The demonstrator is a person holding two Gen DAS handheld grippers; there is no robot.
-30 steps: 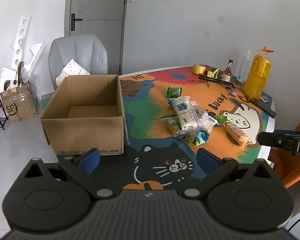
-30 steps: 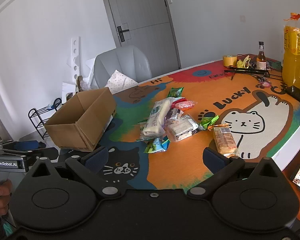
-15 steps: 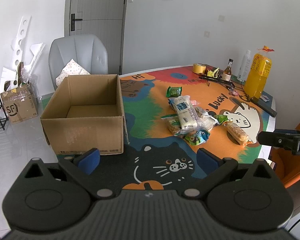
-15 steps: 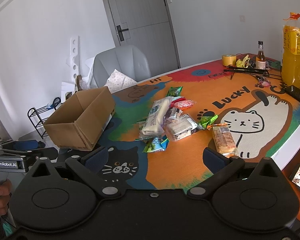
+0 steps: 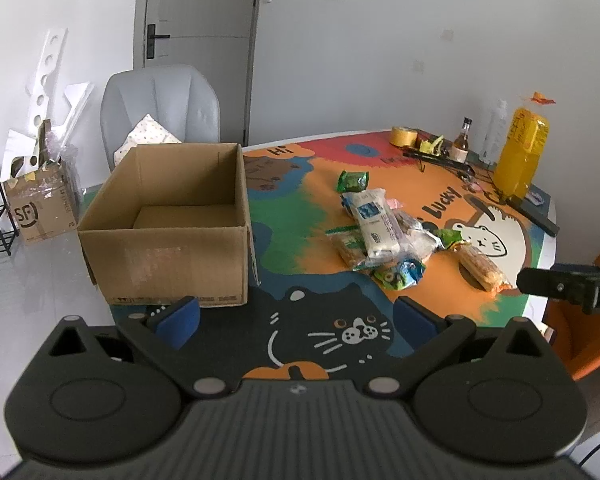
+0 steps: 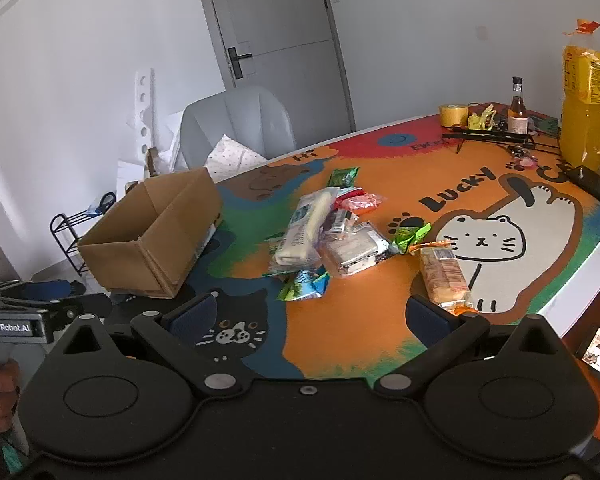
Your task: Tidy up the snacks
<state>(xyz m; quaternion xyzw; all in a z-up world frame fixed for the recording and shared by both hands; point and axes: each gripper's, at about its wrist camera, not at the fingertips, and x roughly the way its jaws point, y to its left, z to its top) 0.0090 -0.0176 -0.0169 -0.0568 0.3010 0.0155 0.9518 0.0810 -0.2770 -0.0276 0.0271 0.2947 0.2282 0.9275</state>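
Where "Lucky" marks the mat (image 6: 456, 196), snacks (image 6: 332, 236) lie heaped.

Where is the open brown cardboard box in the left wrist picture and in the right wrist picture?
Left wrist: the open brown cardboard box fills the left centre, showing a bare floor, just beyond the left claw.
Right wrist: it sits at middle left, seen corner-on.
Shared landmark: the tall yellow drink bottle stands at the table's far right in both.
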